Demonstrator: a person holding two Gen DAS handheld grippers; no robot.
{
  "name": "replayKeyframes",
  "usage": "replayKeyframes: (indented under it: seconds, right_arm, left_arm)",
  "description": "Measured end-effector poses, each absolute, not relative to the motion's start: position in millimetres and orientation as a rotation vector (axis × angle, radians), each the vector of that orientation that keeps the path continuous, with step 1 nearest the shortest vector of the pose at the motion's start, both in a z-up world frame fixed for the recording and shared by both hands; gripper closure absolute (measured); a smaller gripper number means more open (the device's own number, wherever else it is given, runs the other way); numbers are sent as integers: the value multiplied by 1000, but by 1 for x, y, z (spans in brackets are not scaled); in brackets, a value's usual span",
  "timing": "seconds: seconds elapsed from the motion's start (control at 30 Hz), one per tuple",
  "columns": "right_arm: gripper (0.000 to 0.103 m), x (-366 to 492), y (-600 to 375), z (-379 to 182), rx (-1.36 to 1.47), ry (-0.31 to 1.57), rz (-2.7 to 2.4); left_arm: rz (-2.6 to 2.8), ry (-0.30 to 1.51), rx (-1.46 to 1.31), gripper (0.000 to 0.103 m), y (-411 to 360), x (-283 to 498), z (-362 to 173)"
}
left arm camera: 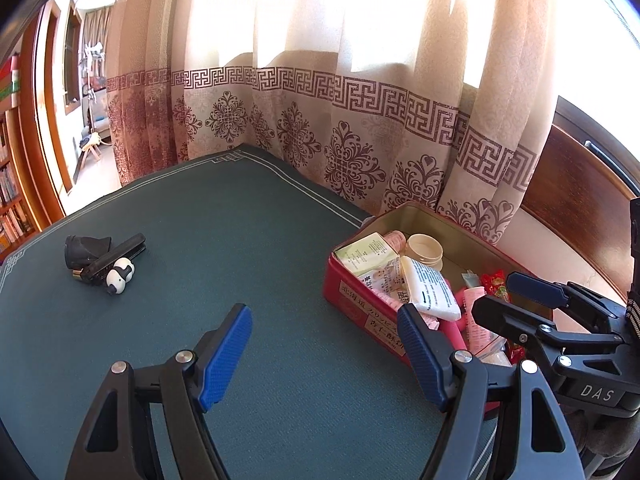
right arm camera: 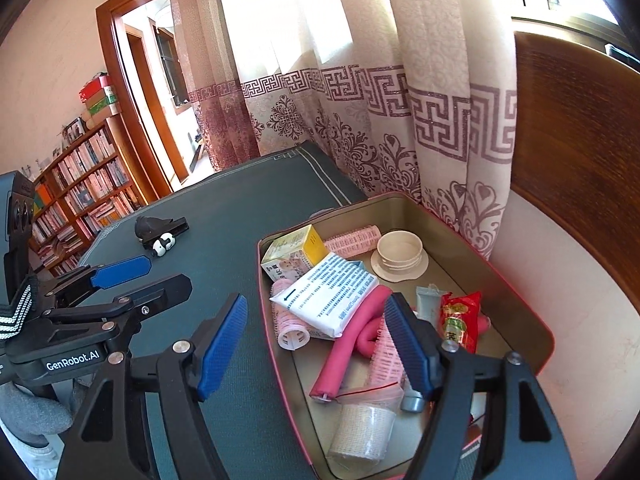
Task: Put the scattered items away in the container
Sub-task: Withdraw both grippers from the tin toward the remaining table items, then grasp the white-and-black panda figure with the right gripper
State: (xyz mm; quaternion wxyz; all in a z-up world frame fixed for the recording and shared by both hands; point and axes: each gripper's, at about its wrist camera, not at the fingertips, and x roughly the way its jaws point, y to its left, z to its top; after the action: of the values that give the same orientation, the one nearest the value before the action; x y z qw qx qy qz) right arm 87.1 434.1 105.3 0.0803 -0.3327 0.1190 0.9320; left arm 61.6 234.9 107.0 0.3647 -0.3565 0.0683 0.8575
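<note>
- Here, from the left wrist view, the left gripper [left arm camera: 324, 344] hangs over the green table cover [left arm camera: 200, 240] with its blue pads spread wide and nothing between them.
- Far off to its left lie the things not yet tidied: a black clip [left arm camera: 114, 258] resting across a dark cone-shaped piece [left arm camera: 84, 250], with a small panda figure [left arm camera: 120, 276] touching the clip's near end.
- To the right stands the red tin [left arm camera: 360, 300], its lid off, crowded with a white packet [left arm camera: 430, 288], a cream jar [left arm camera: 425, 249] and pink tubes.
- The right gripper [left arm camera: 508, 300] reaches in over the tin's near corner, jaws apart.
- A patterned curtain [left arm camera: 320, 128] hangs just behind table and tin.
- From the right wrist view, the right gripper [right arm camera: 320, 344] is open and empty, one pad over the table, the other over the tin [right arm camera: 532, 320].
- Inside lie pink rollers [right arm camera: 352, 236], a yellow box [right arm camera: 296, 252], a red sachet [right arm camera: 460, 320] and a bandage roll [right arm camera: 364, 432].
- The panda [right arm camera: 165, 245] and clip [right arm camera: 168, 227] sit well apart from the tin, beyond the left gripper [right arm camera: 152, 276].
- A bookshelf [right arm camera: 84, 184] stands beside the doorway.
</note>
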Motion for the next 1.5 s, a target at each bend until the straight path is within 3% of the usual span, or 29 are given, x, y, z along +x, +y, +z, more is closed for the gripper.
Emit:
replayKeyframes:
  seconds: [0.6, 0.93, 1.5]
  right_arm:
    - [25, 43, 375, 91, -1137, 306, 2852]
    - [25, 11, 349, 73, -1247, 325, 2869]
    - [24, -88, 272, 54, -1417, 338, 2936]
  left_arm:
    - [2285, 83, -975, 27, 169, 34, 93]
    - [2426, -54, -1103, 26, 88, -6, 68]
    - [2513, -208, -1170, 26, 15, -37, 49]
